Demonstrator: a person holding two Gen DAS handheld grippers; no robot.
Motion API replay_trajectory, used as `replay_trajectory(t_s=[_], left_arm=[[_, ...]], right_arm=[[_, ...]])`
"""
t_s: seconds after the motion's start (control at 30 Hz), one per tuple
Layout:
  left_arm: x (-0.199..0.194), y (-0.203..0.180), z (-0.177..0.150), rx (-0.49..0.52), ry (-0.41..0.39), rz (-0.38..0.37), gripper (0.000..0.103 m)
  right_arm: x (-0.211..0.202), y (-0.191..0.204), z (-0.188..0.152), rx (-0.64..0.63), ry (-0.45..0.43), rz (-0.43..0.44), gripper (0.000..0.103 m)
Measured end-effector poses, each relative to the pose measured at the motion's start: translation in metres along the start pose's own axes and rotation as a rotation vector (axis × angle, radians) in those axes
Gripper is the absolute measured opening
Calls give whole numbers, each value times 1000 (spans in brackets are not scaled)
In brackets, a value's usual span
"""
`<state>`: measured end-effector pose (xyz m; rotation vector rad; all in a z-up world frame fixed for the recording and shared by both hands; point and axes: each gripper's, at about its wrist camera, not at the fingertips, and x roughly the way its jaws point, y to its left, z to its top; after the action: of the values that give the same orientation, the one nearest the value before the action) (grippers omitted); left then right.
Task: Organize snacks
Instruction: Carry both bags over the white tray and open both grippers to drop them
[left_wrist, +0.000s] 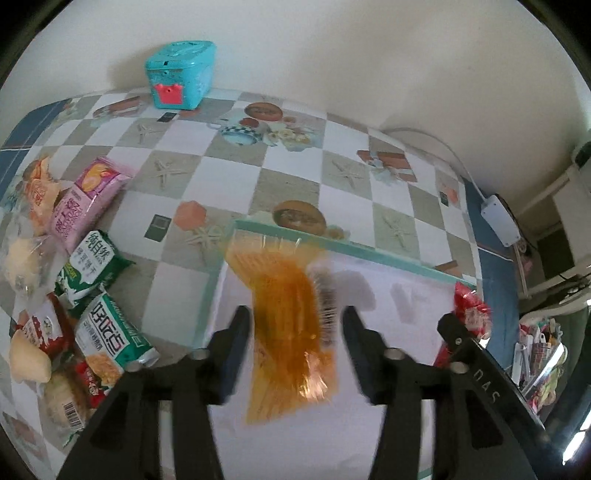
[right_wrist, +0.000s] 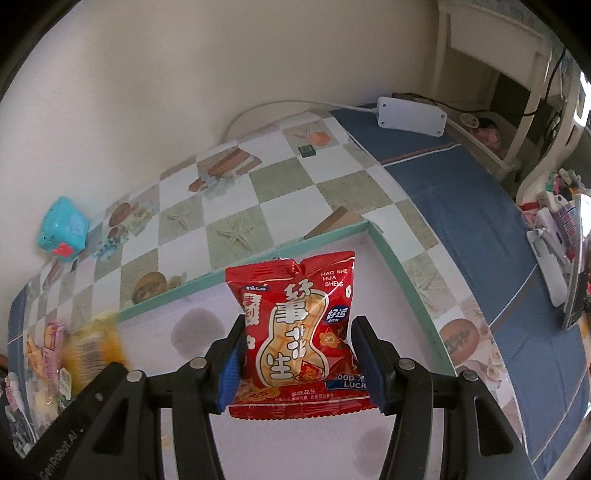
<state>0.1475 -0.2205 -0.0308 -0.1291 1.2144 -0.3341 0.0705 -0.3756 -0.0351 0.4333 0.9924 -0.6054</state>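
Snacks partly sorted: left gripper (left_wrist: 293, 325) gapes around blurred orange packet (left_wrist: 291, 332) over tray (left_wrist: 332, 245); right gripper (right_wrist: 299, 354) brackets red peanut bag (right_wrist: 295, 332), grip uncertain; pile (left_wrist: 70, 280) remains.

Orange packet (left_wrist: 291, 332) smeared by motion blur, print unreadable; whether it is touched by the finger pads cannot be told. Red packet (left_wrist: 469, 317) at right partly hidden behind the other gripper. Left snack pile (left_wrist: 74, 295) cut off by the fisheye edge
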Motion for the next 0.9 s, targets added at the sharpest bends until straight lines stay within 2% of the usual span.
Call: replay_trajectory(t_s=[0.07,0.1,0.23,0.3,0.37,0.5,0.57,0.9], left_arm=[[-4,0,-1,0,-7,-6,75],[-6,1,-2,0,-11,-9,76],[-19,10,-2,-16,-28,-2,79],[-28,20,-2,-37,-46,17,93],[-37,31,-3,-62,-67,34,97],[-55,57,-7,-110,-98,63,100],[-64,68,-10,-123,-107,73,101],[-125,105,-26,-148,-251,153,101]], right_arm=[[-3,0,1,-6,-4,-5,69],[-5,-1,1,-5,-8,-6,73],[-11,-2,1,1,-6,-13,73],[-14,0,0,-5,-4,-8,73],[-20,4,-2,-17,-10,5,79],[-38,15,-11,-40,-43,35,90],[-48,21,-16,-55,-63,47,102],[-88,52,-51,-138,-123,133,103]])
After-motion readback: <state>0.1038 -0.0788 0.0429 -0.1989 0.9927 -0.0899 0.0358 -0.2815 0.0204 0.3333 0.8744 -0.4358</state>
